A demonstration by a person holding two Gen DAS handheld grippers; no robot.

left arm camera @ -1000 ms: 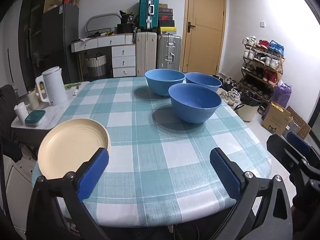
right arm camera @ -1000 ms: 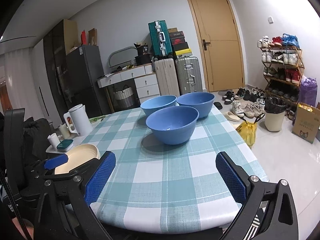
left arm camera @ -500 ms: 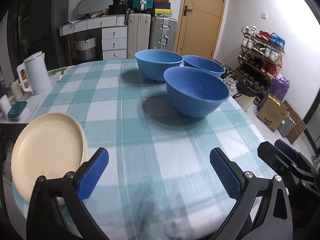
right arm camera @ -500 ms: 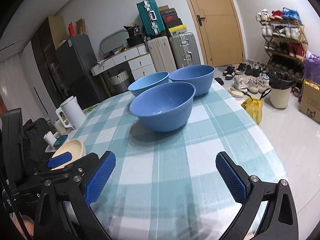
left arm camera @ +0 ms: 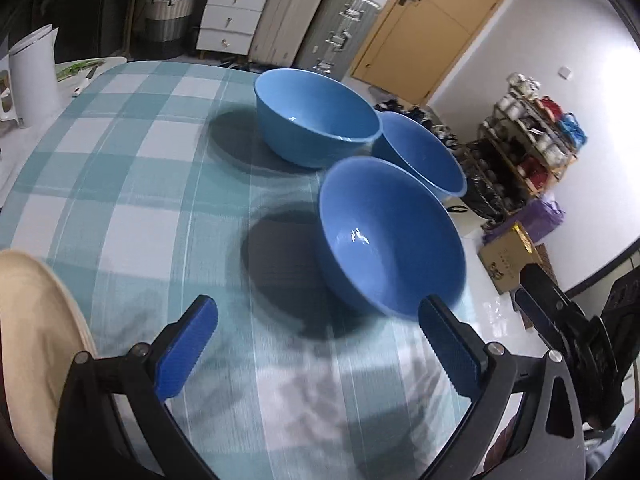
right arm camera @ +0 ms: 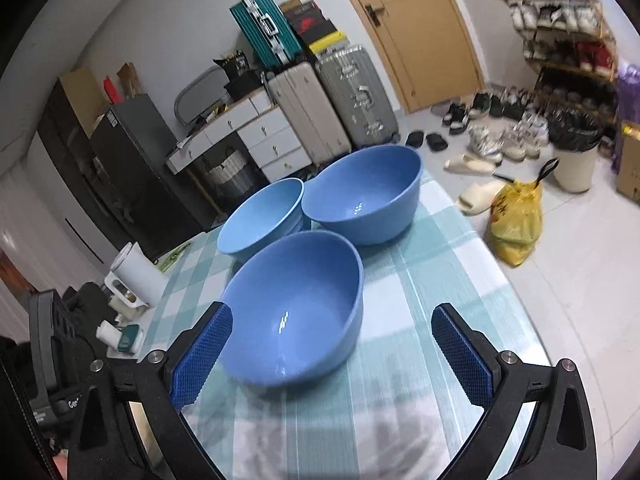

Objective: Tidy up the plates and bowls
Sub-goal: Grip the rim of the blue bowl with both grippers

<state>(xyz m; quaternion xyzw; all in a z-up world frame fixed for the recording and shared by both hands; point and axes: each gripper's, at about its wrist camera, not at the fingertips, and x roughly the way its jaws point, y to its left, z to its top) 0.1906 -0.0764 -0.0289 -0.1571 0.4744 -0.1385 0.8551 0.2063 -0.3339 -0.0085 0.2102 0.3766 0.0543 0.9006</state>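
Note:
Three blue bowls stand on the checked tablecloth (left arm camera: pixel 132 208). The nearest bowl (left arm camera: pixel 390 236) (right arm camera: pixel 294 314) is just ahead of both grippers. Behind it sit a second bowl (left arm camera: pixel 316 120) (right arm camera: pixel 262 218) and a third bowl (left arm camera: pixel 424 158) (right arm camera: pixel 364 194). A cream plate (left arm camera: pixel 36 344) lies at the table's near left edge, cut off by the frame. My left gripper (left arm camera: pixel 318 344) is open over the cloth, the nearest bowl by its right finger. My right gripper (right arm camera: pixel 330 356) is open, its left finger beside the nearest bowl's rim. Neither holds anything.
A white kettle (left arm camera: pixel 34 76) (right arm camera: pixel 138 274) stands on a side table to the left. Suitcases (right arm camera: pixel 332 108), a drawer unit (left arm camera: pixel 232 20), a door and a shoe rack (right arm camera: pixel 560 28) line the room behind. A yellow bag (right arm camera: pixel 516 220) and a bin (right arm camera: pixel 574 152) are on the floor right of the table.
Both grippers moved forward over the table and tilted down toward the nearest bowl, which now looms larger. The plate slid to the left wrist view's lower left edge. Both stayed open.

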